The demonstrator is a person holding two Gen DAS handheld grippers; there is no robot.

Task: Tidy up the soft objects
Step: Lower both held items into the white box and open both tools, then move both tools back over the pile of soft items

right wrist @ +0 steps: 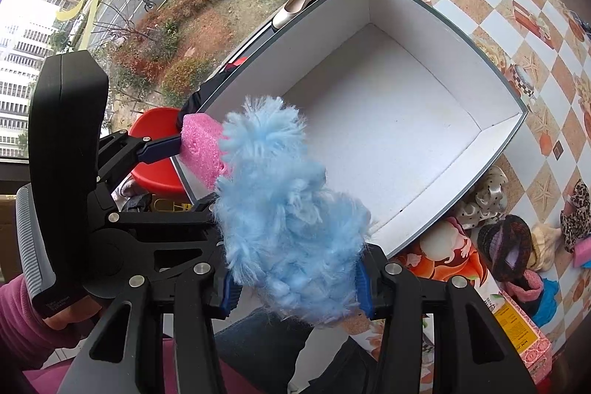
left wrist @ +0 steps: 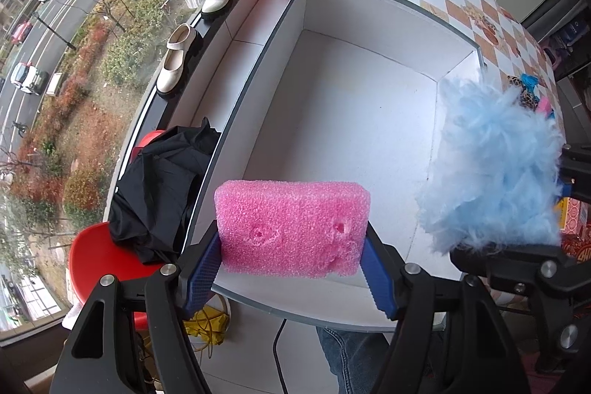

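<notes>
My left gripper is shut on a pink sponge and holds it above the near edge of an open white box. My right gripper is shut on a fluffy light-blue soft object, held above the box's near corner. The blue fluff also shows at the right of the left wrist view. The pink sponge shows in the right wrist view with the left gripper on it. The box inside looks bare.
A checkered table carries the box. Several soft items, such as a leopard scrunchie and a dark knit piece, lie at its right. A red stool with black cloth stands left. Shoes sit on the windowsill.
</notes>
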